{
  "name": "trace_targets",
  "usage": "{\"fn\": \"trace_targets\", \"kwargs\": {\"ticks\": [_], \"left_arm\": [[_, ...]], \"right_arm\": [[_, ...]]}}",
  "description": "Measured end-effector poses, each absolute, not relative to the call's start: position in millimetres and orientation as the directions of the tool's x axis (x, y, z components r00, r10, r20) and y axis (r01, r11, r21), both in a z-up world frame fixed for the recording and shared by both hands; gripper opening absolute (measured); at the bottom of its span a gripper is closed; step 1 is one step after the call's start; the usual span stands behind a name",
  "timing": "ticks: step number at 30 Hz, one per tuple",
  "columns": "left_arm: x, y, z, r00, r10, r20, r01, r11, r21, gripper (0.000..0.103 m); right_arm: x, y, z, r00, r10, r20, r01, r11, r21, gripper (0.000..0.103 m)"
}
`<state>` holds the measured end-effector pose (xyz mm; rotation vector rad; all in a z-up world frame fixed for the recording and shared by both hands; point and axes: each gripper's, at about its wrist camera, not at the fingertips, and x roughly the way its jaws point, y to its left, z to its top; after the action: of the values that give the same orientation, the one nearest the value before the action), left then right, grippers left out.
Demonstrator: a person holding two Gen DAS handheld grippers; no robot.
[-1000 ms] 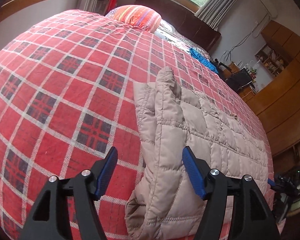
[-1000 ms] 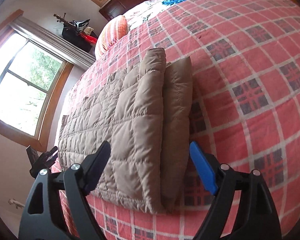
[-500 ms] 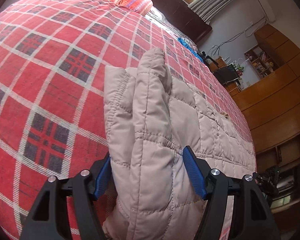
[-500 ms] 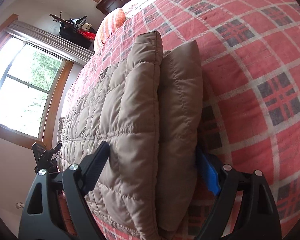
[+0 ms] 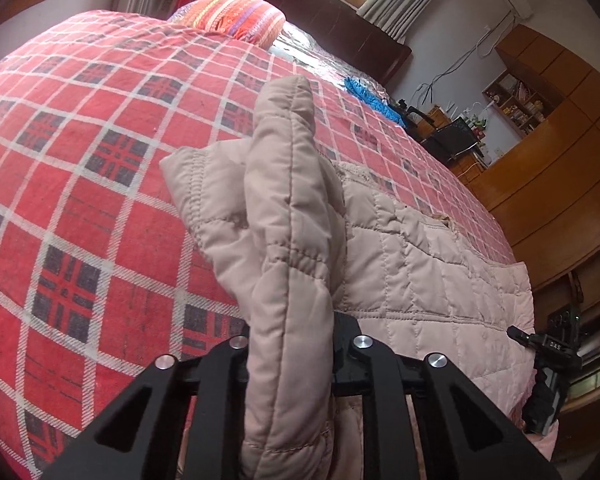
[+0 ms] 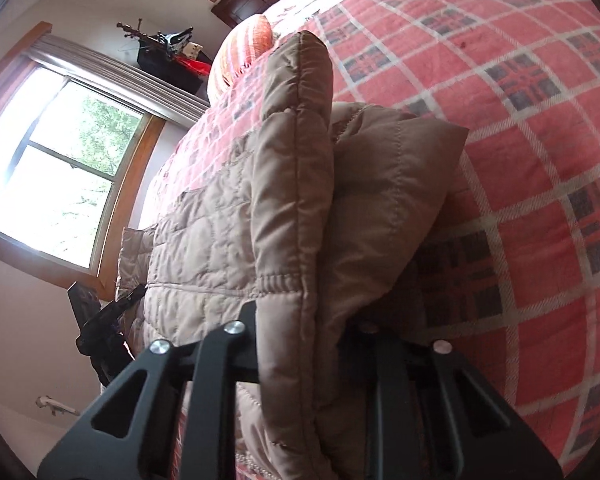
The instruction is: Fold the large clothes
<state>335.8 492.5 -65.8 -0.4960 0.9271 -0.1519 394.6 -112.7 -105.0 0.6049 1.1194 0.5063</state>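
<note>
Tools (image 5: 290,344) (image 6: 300,332) on puffy beige quilted jacket (image 5: 412,264)

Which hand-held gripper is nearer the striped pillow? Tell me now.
Left. The left hand-held gripper faces the striped pillow almost straight ahead; from the right hand-held gripper it lies ahead-left, beyond the clamped jacket.

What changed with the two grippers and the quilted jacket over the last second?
Both grippers moved forward onto the jacket's near folded edges and closed. The left gripper now pinches one edge of the beige quilted jacket, and the right gripper pinches the other; a second ago both were open and short of the fabric. The gripped folds now stand up. The plaid bedspread and striped pillow stayed put.
</note>
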Motion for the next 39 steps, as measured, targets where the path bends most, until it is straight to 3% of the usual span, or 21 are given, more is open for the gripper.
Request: {"fn": "trace_targets", "kwargs": {"ticks": [13,26,32,39], "left_arm": [[295,475,10,0.696,-0.365,-0.618,0.037,0.878,-0.477,0.013],[170,468,76,0.767,-0.395,-0.506,0.14,0.873,-0.468,0.013],[118,462,68,0.768,-0.377,-0.518,0.141,0.888,-0.437,0.013],[88,467,16,0.718,-0.373,-0.588,0.094,0.889,-0.449,0.013]], "right_arm": [[350,-112,-26,0.419,0.668,-0.615,-0.205,0.729,0.653,0.013],[233,-117,45,0.476,0.661,-0.58,-0.344,0.747,0.569,0.013],[187,-113,41,0.469,0.661,-0.587,-0.367,0.75,0.551,0.013],[158,-106,-4,0.404,0.644,-0.65,-0.338,0.765,0.548,0.013]]}}
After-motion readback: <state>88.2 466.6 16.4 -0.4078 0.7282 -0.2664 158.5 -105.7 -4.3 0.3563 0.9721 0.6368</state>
